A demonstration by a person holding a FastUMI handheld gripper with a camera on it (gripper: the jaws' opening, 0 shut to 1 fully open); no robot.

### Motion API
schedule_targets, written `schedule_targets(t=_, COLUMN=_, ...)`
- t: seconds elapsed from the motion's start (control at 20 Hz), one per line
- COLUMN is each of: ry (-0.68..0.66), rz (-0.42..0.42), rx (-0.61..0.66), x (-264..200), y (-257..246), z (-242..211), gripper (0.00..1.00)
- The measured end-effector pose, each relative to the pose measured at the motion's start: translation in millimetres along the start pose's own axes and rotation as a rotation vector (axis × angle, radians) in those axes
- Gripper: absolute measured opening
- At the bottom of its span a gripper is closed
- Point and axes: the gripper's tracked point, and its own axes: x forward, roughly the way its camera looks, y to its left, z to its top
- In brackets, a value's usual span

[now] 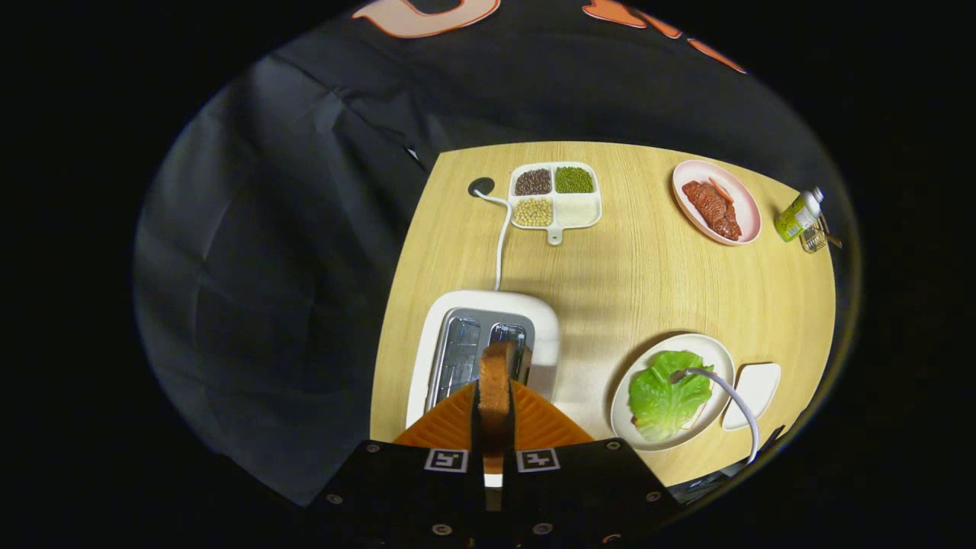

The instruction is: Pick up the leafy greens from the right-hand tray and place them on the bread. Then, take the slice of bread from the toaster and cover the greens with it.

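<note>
Gripper [494, 408] clamped on the slice of bread [496, 389], held upright on edge between both fingers, above the white toaster [488, 335] on the wooden table [633, 274]. To the right of the toaster, the leafy greens [666, 393] lie on a round plate [717, 358] — any bread beneath them is hidden — with a small white tray [755, 389] just beside it. Beyond — a four-compartment dish [557, 197] of beans, a pink plate [743, 202] of meat, a small bottle [799, 213].
</note>
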Motion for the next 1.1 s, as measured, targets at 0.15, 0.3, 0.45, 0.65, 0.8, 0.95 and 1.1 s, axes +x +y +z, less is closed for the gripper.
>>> schedule_targets(t=0.15, ry=-0.071, rz=0.13, rx=0.08, x=-35, y=-9, z=12, gripper=0.09)
schedule_targets(t=0.3, ry=-0.147, rz=0.218, rx=0.145, x=-70, y=-35, z=22, gripper=0.09)
schedule_targets(t=0.45, ry=-0.214, rz=0.277, rx=0.208, x=-85, y=-74, z=25, gripper=0.09)
schedule_targets(t=0.65, ry=-0.227, rz=0.322, rx=0.316, x=-78, y=-133, z=3, gripper=0.09)
schedule_targets(t=0.8, ry=-0.219, rz=0.37, rx=0.403, x=-58, y=-168, z=-18, gripper=0.09)
schedule_targets(t=0.95, ry=-0.206, rz=0.416, rx=0.467, x=-38, y=-194, z=-36, gripper=0.09)
schedule_targets(t=1.1, ry=-0.193, rz=0.426, rx=0.49, x=-22, y=-219, z=-55, gripper=0.09)
